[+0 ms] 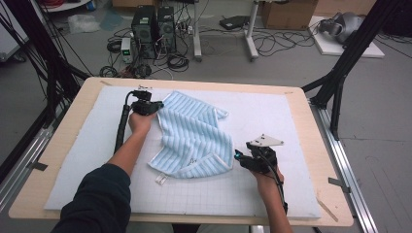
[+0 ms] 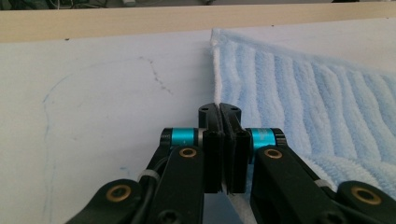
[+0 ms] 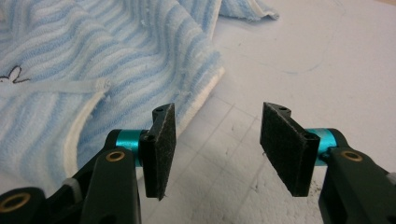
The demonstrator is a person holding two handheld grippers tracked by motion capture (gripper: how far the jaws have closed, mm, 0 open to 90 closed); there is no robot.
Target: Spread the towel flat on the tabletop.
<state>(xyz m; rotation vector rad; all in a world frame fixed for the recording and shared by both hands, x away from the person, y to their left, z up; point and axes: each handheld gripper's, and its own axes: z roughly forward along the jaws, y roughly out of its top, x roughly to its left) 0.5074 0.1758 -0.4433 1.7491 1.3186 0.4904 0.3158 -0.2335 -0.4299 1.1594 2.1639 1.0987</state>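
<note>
A light blue striped towel (image 1: 194, 136) lies crumpled on the white mat (image 1: 277, 121), with a small tag at its near edge. My left gripper (image 1: 156, 106) sits at the towel's far left corner. In the left gripper view its jaws (image 2: 219, 112) are pressed together with the towel's (image 2: 303, 102) white hem running in between them. My right gripper (image 1: 239, 158) rests just right of the towel's near right corner. In the right gripper view its pads (image 3: 217, 140) stand apart over bare mat, and the towel (image 3: 93, 56) edge lies close to the left pad (image 3: 161, 144).
The mat covers most of a wooden table (image 1: 318, 160). Black frame posts (image 1: 340, 68) stand at both far corners. Computers (image 1: 153, 29), cables and boxes sit on the floor beyond the table. Bare mat lies right of the towel.
</note>
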